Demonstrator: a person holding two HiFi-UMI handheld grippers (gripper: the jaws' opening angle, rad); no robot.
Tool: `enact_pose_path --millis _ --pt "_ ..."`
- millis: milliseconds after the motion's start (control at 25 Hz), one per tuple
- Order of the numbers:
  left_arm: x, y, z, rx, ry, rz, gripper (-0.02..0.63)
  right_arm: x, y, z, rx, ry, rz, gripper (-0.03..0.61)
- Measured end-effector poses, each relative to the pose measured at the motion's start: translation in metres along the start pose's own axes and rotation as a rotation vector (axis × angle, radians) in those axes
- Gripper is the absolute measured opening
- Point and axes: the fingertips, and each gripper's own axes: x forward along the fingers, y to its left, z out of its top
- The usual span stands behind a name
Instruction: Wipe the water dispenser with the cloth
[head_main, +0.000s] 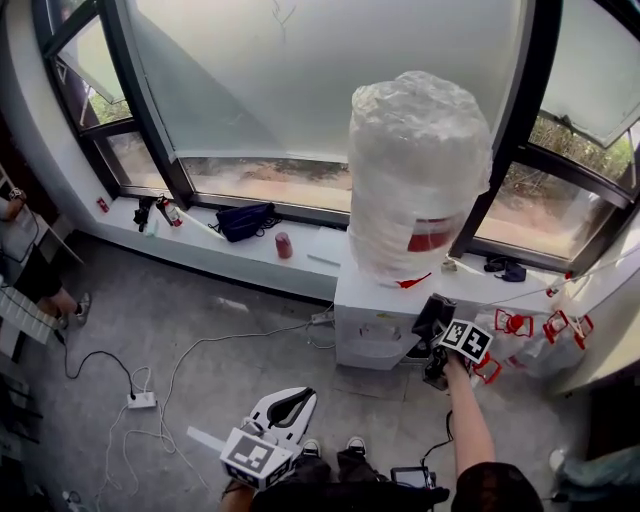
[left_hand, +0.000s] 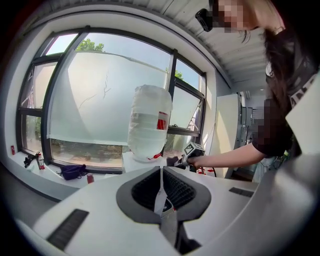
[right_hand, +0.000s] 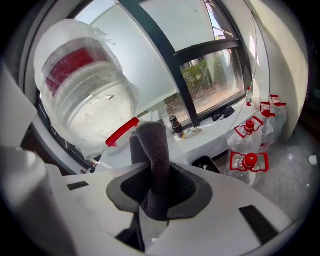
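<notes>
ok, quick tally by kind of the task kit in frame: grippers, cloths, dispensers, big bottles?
Grippers: 2 (left gripper, fingers shut and empty; right gripper)
Cloth: 1, held in the right gripper's fingers
Dispenser: 1
Bottle: 1, on top of the dispenser
Total: 5

wrapped bottle (head_main: 418, 175) atop dispenser (head_main: 375, 325), jugs (head_main: 540, 338) crowding its right; front open

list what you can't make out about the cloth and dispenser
- Cloth touching the dispenser or not: head view, right gripper covers the contact.
- Dispenser taps: head view, too small, steeply foreshortened.
- Dispenser's lower body: left gripper view, behind the left gripper.
- Bottle label: wrap blurs it.
</notes>
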Motion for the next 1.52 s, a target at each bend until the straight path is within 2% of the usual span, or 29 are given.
enact_pose_path --millis 160,320,480,640,800,960,1160,1320,1400,1520 --pt "0.017 -0.011 0.011 0.036 -0.004 -0.036 0.021 -0.01 -0.031 0.008 -0.038 -0.002 -0.05 0.103" --pt "0.028 -0.018 0.025 0.048 -0.033 -0.08 0.021 -0.029 -0.023 0.009 -0.084 -0.035 -0.009 0.103" --pt "0.037 -0.015 0.017 0.047 -0.068 -0.089 0.021 -0.042 0.015 -0.007 -0.194 -0.048 0.079 0.103" --pt "0.044 -0.004 0.009 0.039 -0.078 -0.099 0.021 -0.03 0.065 -0.041 -0.374 -0.005 0.164 0.102" --pt "0.043 0.009 -0.007 0.011 -0.08 -0.102 0.021 -0.006 0.116 -0.081 -0.575 0.035 0.207 0.103" --pt "0.038 0.02 -0.034 0.027 -0.054 -0.095 0.021 0.019 0.156 -0.122 -0.689 0.056 0.246 0.103" --pt "0.035 0.039 -0.065 0.018 -0.018 -0.084 0.021 0.052 0.186 -0.159 -0.76 0.072 0.264 0.103" --pt "0.028 0.053 -0.079 0.03 -0.015 -0.077 0.021 0.07 0.193 -0.167 -0.807 0.057 0.242 0.103" --pt "0.026 0.061 -0.081 0.031 -0.022 -0.067 0.021 0.079 0.189 -0.161 -0.798 0.032 0.206 0.103" --pt "0.026 0.067 -0.082 0.035 -0.025 -0.064 0.021 0.086 0.17 -0.15 -0.733 0.011 0.152 0.103"
